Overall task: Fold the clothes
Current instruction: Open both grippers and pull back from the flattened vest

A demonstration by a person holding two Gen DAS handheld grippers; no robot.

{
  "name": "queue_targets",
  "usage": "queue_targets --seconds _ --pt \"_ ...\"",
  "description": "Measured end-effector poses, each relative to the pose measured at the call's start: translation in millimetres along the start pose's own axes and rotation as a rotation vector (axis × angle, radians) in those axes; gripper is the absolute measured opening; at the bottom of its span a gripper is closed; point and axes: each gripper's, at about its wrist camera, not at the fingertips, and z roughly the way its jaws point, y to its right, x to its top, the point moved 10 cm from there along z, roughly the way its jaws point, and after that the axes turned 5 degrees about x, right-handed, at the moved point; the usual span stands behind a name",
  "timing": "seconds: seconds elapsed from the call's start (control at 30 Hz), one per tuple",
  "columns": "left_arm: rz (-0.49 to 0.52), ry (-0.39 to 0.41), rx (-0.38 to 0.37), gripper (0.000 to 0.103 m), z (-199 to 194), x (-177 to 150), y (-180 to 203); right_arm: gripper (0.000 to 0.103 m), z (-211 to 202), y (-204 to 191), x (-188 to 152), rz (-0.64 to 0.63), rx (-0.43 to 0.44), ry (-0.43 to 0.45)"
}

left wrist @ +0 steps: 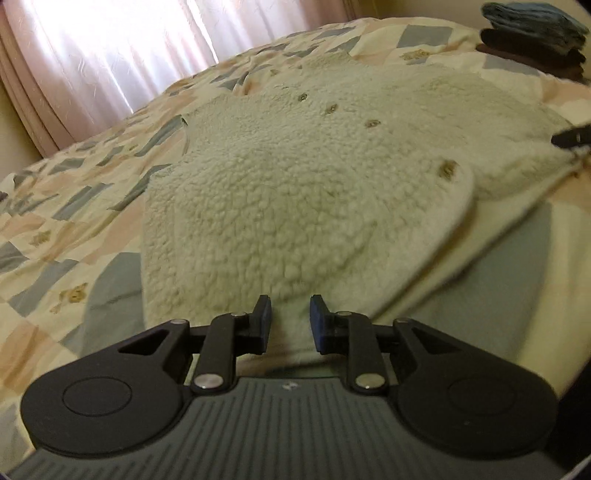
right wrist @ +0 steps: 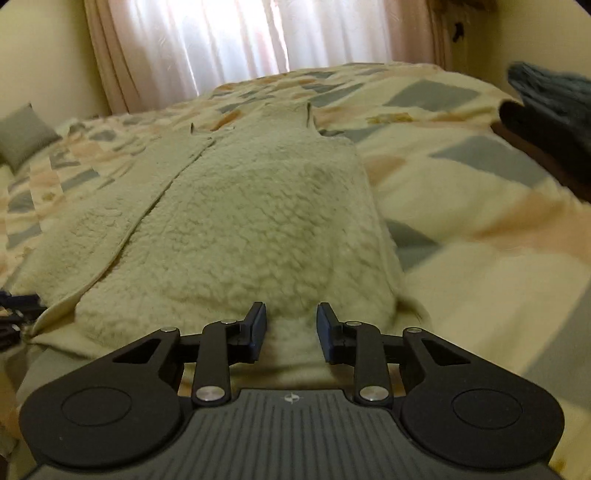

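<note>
A cream fleece jacket [left wrist: 295,192] with several brown buttons lies spread on the patchwork quilt [left wrist: 55,221]. My left gripper [left wrist: 290,319] has its jaws a little apart, with the jacket's near edge between the fingers. In the right wrist view the same jacket [right wrist: 240,221] runs away toward the window. My right gripper [right wrist: 291,328] is likewise partly closed, with a fold of the near edge between its fingers. The right gripper's tip shows at the right edge of the left wrist view [left wrist: 572,138]. The left gripper's tip shows at the left edge of the right wrist view [right wrist: 14,302].
A stack of folded dark clothes [left wrist: 535,33] sits at the far right of the bed, also seen in the right wrist view [right wrist: 554,110]. A grey cushion [right wrist: 22,136] lies at the far left. Pink curtains [right wrist: 221,37] hang behind the bed.
</note>
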Motion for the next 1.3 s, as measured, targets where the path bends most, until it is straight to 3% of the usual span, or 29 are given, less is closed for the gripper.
queue_targets --seconds 0.1,0.13,0.2,0.27,0.37,0.57,0.83,1.13,1.2,1.3 --pt "-0.043 0.01 0.006 0.023 -13 8 -7 0.03 -17 1 6 -0.017 -0.031 0.023" --pt "-0.057 0.013 0.008 0.028 -17 10 -10 0.03 -20 -3 9 -0.021 -0.026 0.046" --pt "-0.088 -0.013 -0.003 0.032 -15 12 -8 0.038 -25 -12 14 -0.025 -0.013 0.085" --pt "-0.104 -0.077 0.002 0.032 -3 5 0 0.042 -17 -21 13 -0.013 0.014 0.078" --pt "-0.144 -0.111 0.049 0.032 -3 1 5 0.043 -1 -23 -4 0.013 -0.003 0.006" --pt "-0.248 -0.178 0.063 0.035 -18 1 6 0.048 -9 -30 -14 0.015 -0.053 0.004" --pt "-0.255 -0.115 0.095 0.044 -81 -2 8 0.05 -44 -49 -19 0.05 -0.029 0.025" --pt "-0.264 -0.012 0.136 0.061 -155 -4 10 0.063 -105 -77 -21 0.048 -0.011 0.097" --pt "-0.268 0.001 0.136 0.061 -167 -6 12 0.071 -116 -78 -22 0.048 -0.026 0.108" --pt "-0.271 0.016 0.136 0.062 -182 -10 16 0.076 -133 -79 -25 0.052 -0.05 0.126"
